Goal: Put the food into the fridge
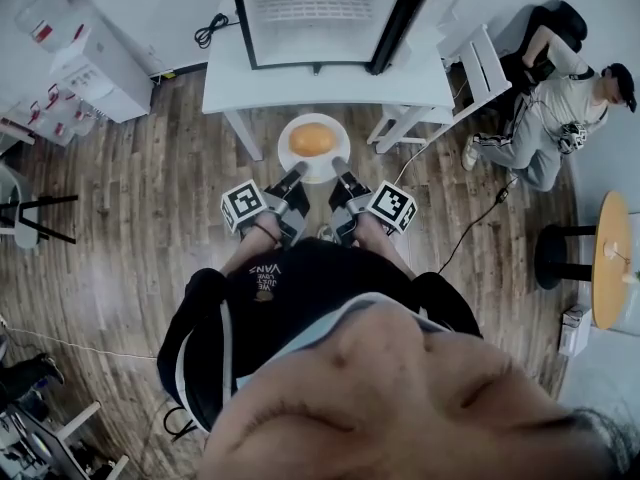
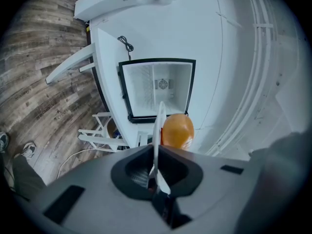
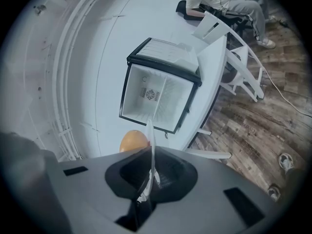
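A white plate (image 1: 313, 163) carries an orange round food (image 1: 312, 139). My left gripper (image 1: 297, 171) is shut on the plate's near left rim and my right gripper (image 1: 340, 167) on its near right rim, holding it level above the wooden floor. In the left gripper view the plate (image 2: 158, 130) stands edge-on between the jaws with the orange food (image 2: 177, 130) beyond it; in the right gripper view the plate (image 3: 150, 145) is also edge-on, the food (image 3: 134, 141) to its left. The small fridge (image 1: 320, 13) stands open on a white table (image 1: 330, 83) straight ahead, its inside (image 2: 156, 89) white.
The fridge door (image 1: 402, 16) swings open to the right. White chairs (image 1: 470, 68) stand beside the table on the right, where a person (image 1: 550, 108) sits. A cable (image 1: 480, 218) runs over the floor. A white water dispenser (image 1: 75, 48) is at the left, a round table (image 1: 610, 258) far right.
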Demonstrator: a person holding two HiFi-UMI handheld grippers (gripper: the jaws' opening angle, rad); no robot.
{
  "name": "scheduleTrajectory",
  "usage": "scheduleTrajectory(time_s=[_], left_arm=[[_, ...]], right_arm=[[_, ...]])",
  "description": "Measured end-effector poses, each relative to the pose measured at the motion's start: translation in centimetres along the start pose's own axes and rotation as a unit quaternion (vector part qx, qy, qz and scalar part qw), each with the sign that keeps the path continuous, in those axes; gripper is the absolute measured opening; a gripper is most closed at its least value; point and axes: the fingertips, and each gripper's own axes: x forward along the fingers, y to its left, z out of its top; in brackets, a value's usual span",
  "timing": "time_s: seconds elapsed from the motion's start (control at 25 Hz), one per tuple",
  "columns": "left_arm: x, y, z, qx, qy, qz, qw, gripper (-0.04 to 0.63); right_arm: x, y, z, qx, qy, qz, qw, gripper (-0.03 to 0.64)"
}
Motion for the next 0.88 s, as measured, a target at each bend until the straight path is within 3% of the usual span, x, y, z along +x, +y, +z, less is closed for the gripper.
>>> scheduleTrajectory(time_s=[0.56,0.88], left_arm=[[5.8,0.3,0.1,-0.004,-0.018,0.010,0.9998,0.032],[7.7,0.7,0.0,-0.005,-0.048,0.013,0.9988,0.032]], right_arm=[[1.3,-1.9,5.6,0.001,0.018,0.005,1.000,0.021],[1.9,-2.9,7.6,-0.003,0.047,0.014,0.999,0.021]])
